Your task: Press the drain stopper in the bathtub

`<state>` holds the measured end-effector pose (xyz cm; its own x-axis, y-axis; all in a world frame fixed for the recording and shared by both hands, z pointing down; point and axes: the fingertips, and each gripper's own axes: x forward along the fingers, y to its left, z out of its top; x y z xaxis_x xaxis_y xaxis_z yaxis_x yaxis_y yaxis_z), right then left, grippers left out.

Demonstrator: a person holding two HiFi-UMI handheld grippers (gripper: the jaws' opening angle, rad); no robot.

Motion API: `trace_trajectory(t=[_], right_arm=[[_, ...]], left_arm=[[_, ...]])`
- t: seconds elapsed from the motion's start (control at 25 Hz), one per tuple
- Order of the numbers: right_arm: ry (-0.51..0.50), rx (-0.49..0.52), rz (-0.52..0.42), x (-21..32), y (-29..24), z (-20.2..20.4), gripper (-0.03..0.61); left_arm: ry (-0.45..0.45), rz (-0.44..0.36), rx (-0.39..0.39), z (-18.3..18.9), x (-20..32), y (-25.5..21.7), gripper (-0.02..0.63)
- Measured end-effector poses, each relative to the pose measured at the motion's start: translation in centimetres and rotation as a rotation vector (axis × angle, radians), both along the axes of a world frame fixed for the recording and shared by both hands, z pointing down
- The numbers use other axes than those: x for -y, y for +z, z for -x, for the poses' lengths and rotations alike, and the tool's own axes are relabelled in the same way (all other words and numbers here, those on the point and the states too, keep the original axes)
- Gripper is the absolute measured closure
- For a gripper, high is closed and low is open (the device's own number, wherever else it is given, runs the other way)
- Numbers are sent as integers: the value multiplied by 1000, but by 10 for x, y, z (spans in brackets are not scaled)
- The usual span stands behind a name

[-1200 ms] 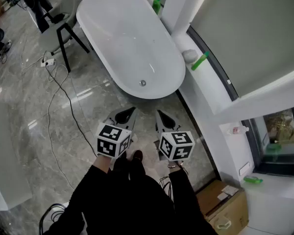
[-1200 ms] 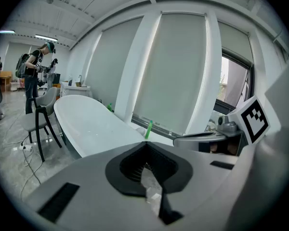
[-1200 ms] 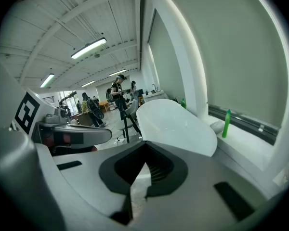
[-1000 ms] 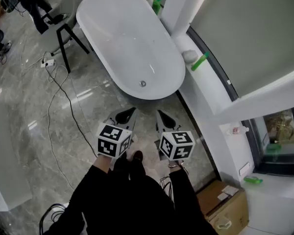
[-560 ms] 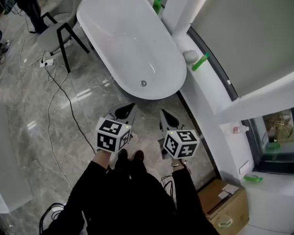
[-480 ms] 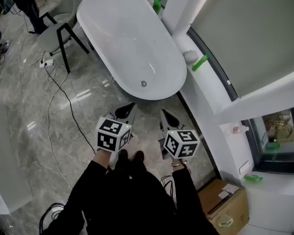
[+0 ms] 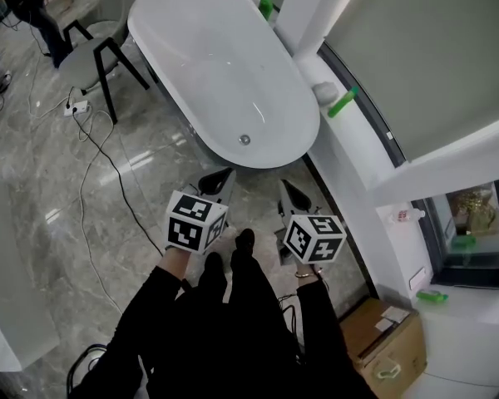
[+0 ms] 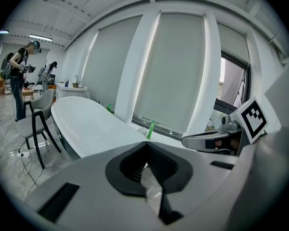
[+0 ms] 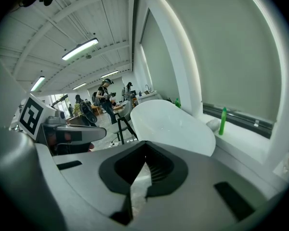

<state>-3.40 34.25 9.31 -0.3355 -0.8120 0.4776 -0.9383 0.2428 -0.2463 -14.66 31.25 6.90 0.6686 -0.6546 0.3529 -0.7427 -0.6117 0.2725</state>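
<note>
**Both claws closed and empty, short of the tub; stopper not yet reached**

The small round metal drain stopper (image 7: 244, 140) sits in the floor of the white oval freestanding bathtub (image 7: 220, 65), at the end of the basin nearest the person, just above the middle of the head view. Nothing touches it.

The left gripper (image 7: 223, 175) and the right gripper (image 7: 286, 185) are held side by side in the lower middle of that view, over the grey marble floor (image 7: 58, 223). Both point up the frame toward the near rim of the tub, and both stop short of it. Each gripper's own view shows its dark jaws drawn together at the tips with nothing between them. A closed claw makes a single blunt point, which I judge suits pushing a stopper down better than an open pair would.

The person's dark-clad legs and shoes fill the bottom centre, facing the tub's near end. That stance looks like an approach, so the task seems barely begun. The stopper lies low inside the basin, so whichever claw is used would have to go over the rim and down.

A green bottle (image 7: 343, 102) lies on the white sill at right. A grey chair (image 7: 96, 44) stands upper left, with a black cable (image 7: 91, 165) trailing across the floor below it. All three are well apart from the claws' line to the stopper.
</note>
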Motion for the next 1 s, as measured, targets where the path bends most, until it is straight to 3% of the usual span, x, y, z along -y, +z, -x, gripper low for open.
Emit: trace_trajectory(t=[0.48, 1.0], right_arm=[[9, 10, 18, 52, 9, -24, 577], [-17, 29, 91, 152, 42, -84, 577]], left_arm=[[-3, 22, 18, -22, 48, 12, 606], [-71, 112, 57, -64, 149, 50, 606]])
